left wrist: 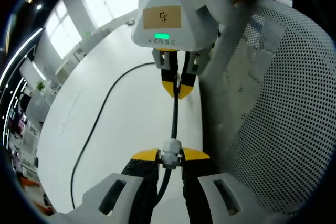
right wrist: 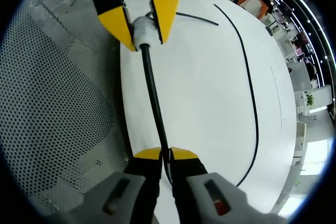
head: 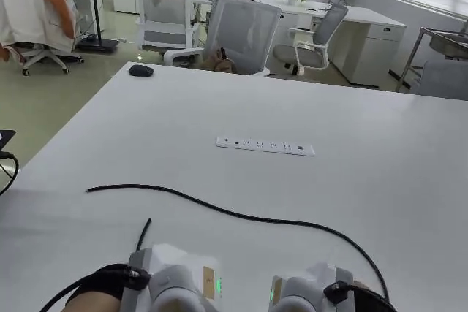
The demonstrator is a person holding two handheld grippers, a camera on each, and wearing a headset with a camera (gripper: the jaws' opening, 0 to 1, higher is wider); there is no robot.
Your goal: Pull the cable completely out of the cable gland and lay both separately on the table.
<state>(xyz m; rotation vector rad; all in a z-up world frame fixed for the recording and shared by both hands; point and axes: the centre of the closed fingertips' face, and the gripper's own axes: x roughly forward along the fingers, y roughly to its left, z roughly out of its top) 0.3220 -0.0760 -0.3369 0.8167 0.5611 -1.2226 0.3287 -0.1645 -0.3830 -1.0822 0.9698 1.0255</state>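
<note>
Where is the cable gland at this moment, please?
In the left gripper view, the cable gland sits clamped in the left gripper, near the edge of the table; the cable runs from it to the right gripper opposite.

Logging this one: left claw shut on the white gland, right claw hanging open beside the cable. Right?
Not quite. The right claw is shut on the black cable, as the right gripper view shows. The left claw does grip the white gland.
</note>
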